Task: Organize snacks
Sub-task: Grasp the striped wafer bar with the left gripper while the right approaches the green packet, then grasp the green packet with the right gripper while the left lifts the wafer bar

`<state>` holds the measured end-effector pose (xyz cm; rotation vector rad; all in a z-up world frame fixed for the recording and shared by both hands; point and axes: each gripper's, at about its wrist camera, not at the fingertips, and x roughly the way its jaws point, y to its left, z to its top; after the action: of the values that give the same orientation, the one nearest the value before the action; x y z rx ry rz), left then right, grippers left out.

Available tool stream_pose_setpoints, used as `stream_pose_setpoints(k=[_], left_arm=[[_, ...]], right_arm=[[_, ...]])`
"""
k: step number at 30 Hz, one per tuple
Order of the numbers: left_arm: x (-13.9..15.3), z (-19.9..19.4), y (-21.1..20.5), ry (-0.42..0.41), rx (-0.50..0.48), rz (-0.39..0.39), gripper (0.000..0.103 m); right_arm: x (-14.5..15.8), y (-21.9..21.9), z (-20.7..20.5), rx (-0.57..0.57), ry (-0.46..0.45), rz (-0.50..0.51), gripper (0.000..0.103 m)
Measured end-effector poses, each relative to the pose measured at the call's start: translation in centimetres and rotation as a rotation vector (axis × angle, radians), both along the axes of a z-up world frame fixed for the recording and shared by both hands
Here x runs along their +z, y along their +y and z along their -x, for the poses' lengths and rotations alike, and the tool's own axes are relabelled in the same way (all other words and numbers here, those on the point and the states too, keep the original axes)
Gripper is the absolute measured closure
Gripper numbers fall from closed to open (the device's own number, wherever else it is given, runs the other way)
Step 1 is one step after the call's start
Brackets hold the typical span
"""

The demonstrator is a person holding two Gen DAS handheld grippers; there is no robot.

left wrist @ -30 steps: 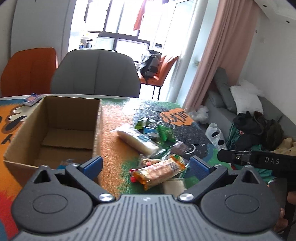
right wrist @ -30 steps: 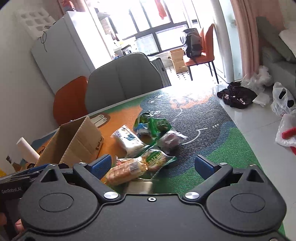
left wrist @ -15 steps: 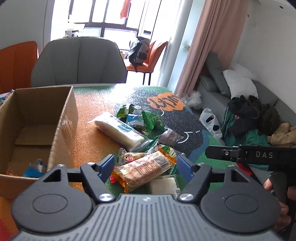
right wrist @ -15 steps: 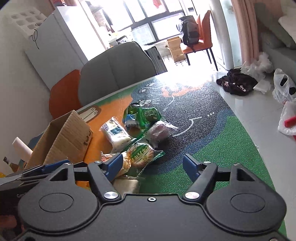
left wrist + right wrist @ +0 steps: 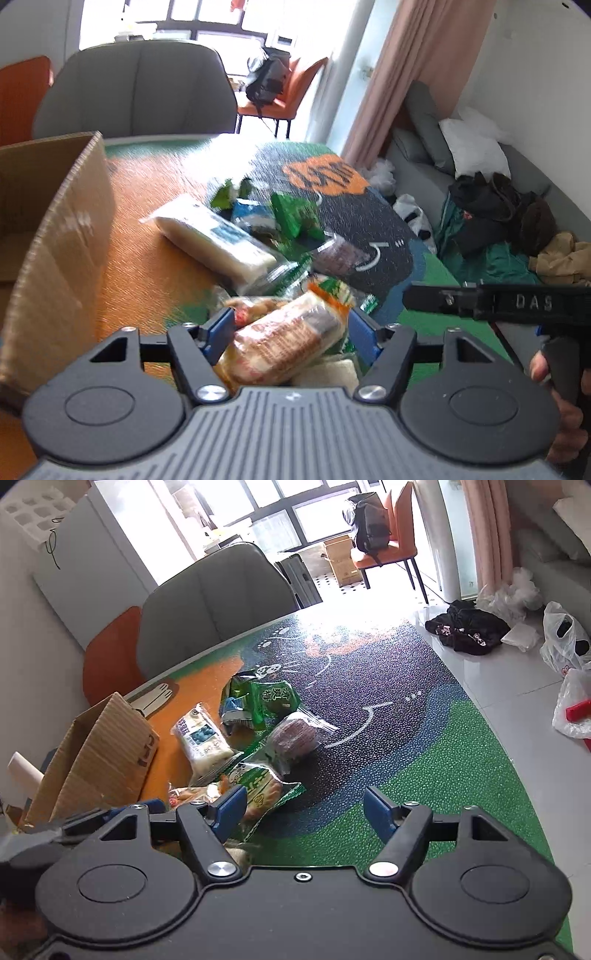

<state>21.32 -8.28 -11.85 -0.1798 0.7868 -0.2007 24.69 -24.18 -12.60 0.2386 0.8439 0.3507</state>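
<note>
A pile of snack packets lies on the patterned table mat (image 5: 406, 738), right of an open cardboard box (image 5: 62, 240). My left gripper (image 5: 291, 328) is low over the pile's near end. Its jaws are closing around an orange-brown biscuit packet (image 5: 284, 343) that lies between the blue pads; I see no squeeze on it. My right gripper (image 5: 304, 808) is closing too, with only mat between its jaws. A green-edged packet (image 5: 258, 786) sits just by its left pad. Farther off lie a long white packet (image 5: 218, 240), green packets (image 5: 273, 698) and a dark bun packet (image 5: 295, 734).
A grey chair (image 5: 218, 602) and an orange chair (image 5: 107, 653) stand behind the table. The table's right edge drops to a tiled floor with plastic bags (image 5: 565, 642) and dark clothes. A sofa (image 5: 461, 158) piled with clothes lies to the right.
Both grippers have sunk and moved forward toward the snack pile, and both sets of jaws have narrowed. The biscuit packet now lies between the left gripper's pads.
</note>
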Motion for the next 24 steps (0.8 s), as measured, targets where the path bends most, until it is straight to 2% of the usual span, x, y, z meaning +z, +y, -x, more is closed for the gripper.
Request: stream_pose_setpoints(k=[3, 6, 7, 9, 11, 24], left_arm=[[-0.9, -0.2, 0.0, 0.040, 0.002, 0.005, 0.036], [-1.2, 0.2, -0.2, 0.027, -0.004, -0.015, 0.038], [-1.2, 0.3, -0.2, 0.028, 0.001, -0.025, 0.041], [-1.1, 0.4, 0.0, 0.034, 0.017, -0.035, 0.064], [-1.0, 0.2, 0.7, 0.045, 0.033, -0.011, 0.069], [1.0, 1.1, 3.4, 0.002, 0.142, 0.013, 0.070]], right_arm=[[-0.2, 0.4, -0.5, 0.007, -0.001, 0.009, 0.034], [-0.6, 0.9, -0.9, 0.020, 0.008, 0.009, 0.034], [-0.7, 1.2, -1.0, 0.025, 0.010, 0.011, 0.034], [-0.8, 1.8, -1.1, 0.045, 0.001, 0.023, 0.034], [-0.8, 2.6, -1.2, 0.066, -0.010, 0.040, 0.034], [-0.1, 5.6, -1.9, 0.129, -0.089, 0.102, 0.033]])
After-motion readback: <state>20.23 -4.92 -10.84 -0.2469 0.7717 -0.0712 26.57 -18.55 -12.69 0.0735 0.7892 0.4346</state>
